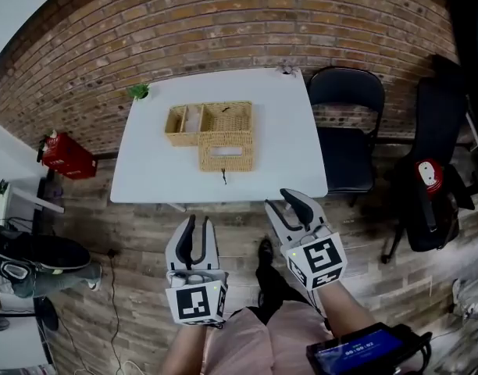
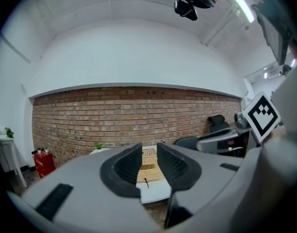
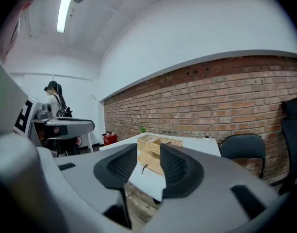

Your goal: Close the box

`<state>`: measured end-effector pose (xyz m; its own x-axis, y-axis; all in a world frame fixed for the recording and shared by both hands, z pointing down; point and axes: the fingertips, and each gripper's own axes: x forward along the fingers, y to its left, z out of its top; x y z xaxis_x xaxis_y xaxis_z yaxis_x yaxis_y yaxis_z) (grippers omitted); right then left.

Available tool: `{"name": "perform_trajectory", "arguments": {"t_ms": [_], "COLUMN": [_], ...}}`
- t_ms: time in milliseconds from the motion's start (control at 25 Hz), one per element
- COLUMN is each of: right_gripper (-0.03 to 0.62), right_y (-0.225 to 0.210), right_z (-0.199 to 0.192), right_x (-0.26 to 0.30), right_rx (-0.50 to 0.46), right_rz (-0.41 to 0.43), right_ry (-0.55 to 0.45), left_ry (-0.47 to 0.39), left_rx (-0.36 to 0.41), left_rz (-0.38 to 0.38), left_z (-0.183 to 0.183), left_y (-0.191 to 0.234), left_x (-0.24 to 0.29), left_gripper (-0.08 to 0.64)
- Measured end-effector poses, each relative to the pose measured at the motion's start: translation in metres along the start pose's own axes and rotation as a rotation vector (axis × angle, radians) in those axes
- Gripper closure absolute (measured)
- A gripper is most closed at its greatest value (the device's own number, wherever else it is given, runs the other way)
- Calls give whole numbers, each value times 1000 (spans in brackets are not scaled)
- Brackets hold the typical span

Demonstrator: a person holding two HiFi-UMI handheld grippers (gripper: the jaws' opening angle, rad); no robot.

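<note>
Contents of the wicker box (image 1: 210,122) were too small to make out; only a divider showed at its left end. The box sat mid-table (image 1: 286,147), long axis parallel to the table's near edge, its lid (image 1: 226,151) lying flat toward that edge. Left gripper (image 1: 198,223) and right gripper (image 1: 282,203) hung short of that edge, jaws apart, gripping nothing.

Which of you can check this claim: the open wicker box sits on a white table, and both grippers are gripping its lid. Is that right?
No. The open wicker box sits on the white table, but the left gripper and right gripper grip nothing, not its lid. The head view shows both short of the table, jaws apart.
</note>
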<state>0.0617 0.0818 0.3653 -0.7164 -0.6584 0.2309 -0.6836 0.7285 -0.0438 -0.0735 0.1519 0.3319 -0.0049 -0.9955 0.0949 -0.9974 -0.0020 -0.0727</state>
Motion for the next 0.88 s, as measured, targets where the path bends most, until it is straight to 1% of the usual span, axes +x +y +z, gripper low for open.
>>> {"name": "perform_trajectory", "arguments": {"t_ms": [360, 640, 880], "right_gripper": [443, 443, 443], "right_y": [-36, -67, -85], "right_z": [7, 18, 36], "right_x": [70, 118, 146], "right_rx": [19, 24, 4], "right_rz": [30, 39, 42], "right_ry": [27, 18, 1], "left_ry": [62, 65, 39], "left_rx": [6, 18, 23], "left_rz": [13, 11, 8], "left_z": [-13, -10, 2], "left_y": [27, 41, 53], "left_x": [68, 120, 154], "left_gripper": [462, 463, 464]}}
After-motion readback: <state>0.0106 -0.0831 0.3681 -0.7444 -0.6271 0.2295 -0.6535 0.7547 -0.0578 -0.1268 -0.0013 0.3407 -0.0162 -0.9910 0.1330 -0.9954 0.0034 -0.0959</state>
